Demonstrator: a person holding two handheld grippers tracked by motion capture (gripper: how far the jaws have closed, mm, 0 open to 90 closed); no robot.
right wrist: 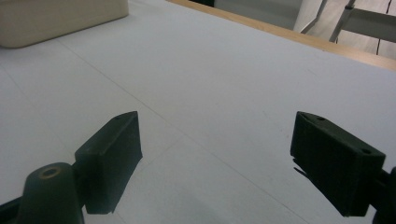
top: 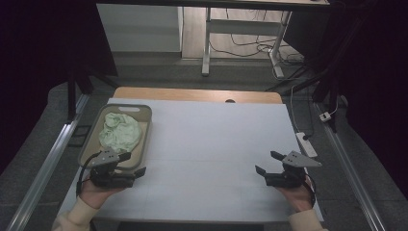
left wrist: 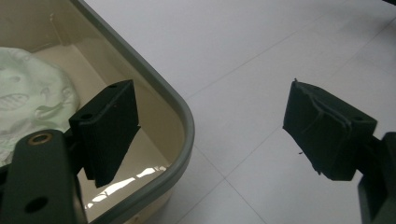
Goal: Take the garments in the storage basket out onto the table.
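Resting at the table's near edge: left gripper point(top: 129, 163), jaws spread wide and holding nothing, one jaw over the near corner of a beige tray point(top: 142, 111); right gripper point(top: 269, 162), jaws likewise apart and empty, above bare white table covering point(top: 211, 139). Lying farther back inside the tray: crumpled pale green cloth point(top: 120, 131). Beyond the table's far wooden edge: desk legs point(top: 207, 43), floor cables point(top: 250, 45).

Left tongs point(top: 135, 163), held in the person's left hand point(top: 91, 191) at the near left, jaws spread wide and holding nothing. Right tongs point(top: 268, 162), held in the right hand point(top: 299, 196) at the near right, jaws likewise wide apart and unloaded. Both forearms enter from the near edge, tongs pointing inward and away.
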